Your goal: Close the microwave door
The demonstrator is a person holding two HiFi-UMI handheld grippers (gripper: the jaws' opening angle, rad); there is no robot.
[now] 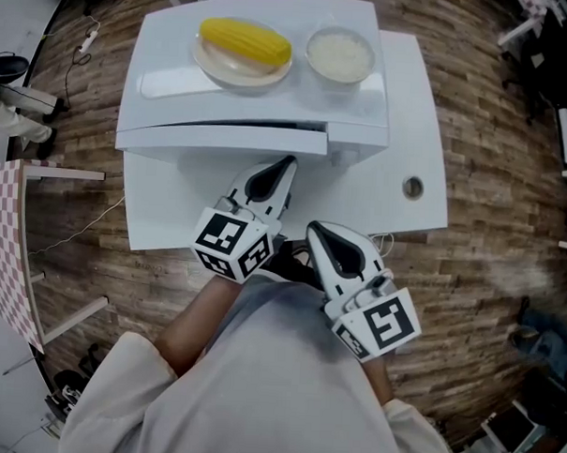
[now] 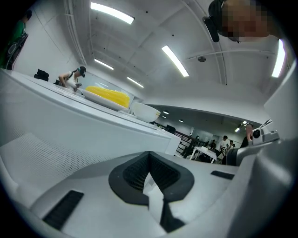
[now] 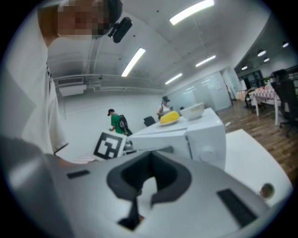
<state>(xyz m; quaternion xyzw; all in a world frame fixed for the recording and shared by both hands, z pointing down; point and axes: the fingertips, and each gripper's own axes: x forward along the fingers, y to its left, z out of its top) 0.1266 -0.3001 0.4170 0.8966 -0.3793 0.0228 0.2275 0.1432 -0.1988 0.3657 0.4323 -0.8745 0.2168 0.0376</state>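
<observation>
Sitting at the far side of the white counter (image 1: 409,132), the microwave (image 1: 169,47) is a smooth, glossy white box. Its microwave door (image 1: 222,138) faces the person and lies close along the body. A thin dark seam runs along the door's top edge, and I cannot tell whether it is fully latched. In the left gripper view the door front fills the left side, with a fine dotted mesh panel (image 2: 46,148) set into it. In the right gripper view a round knob (image 3: 207,151) sits on the control panel to the right of the door. On top of the microwave, a pale round plate (image 1: 215,68) carries a yellow corn cob (image 1: 245,41). Just beside it stands a white bowl of rice (image 1: 341,56). The only print in sight is the black-and-white square markers on the cubes of the two tools. The left gripper (image 1: 288,163) points at the door near its right end, its dark ribbed jaws drawn nearly together with nothing between them. The right gripper (image 1: 313,230) hangs nearer the person's body over the counter's front edge, its jaws likewise pinched in and empty. A small round metal-rimmed hole (image 1: 413,187) is set into the counter to the right. Brown wood-plank floor (image 1: 492,183) surrounds it all.
</observation>
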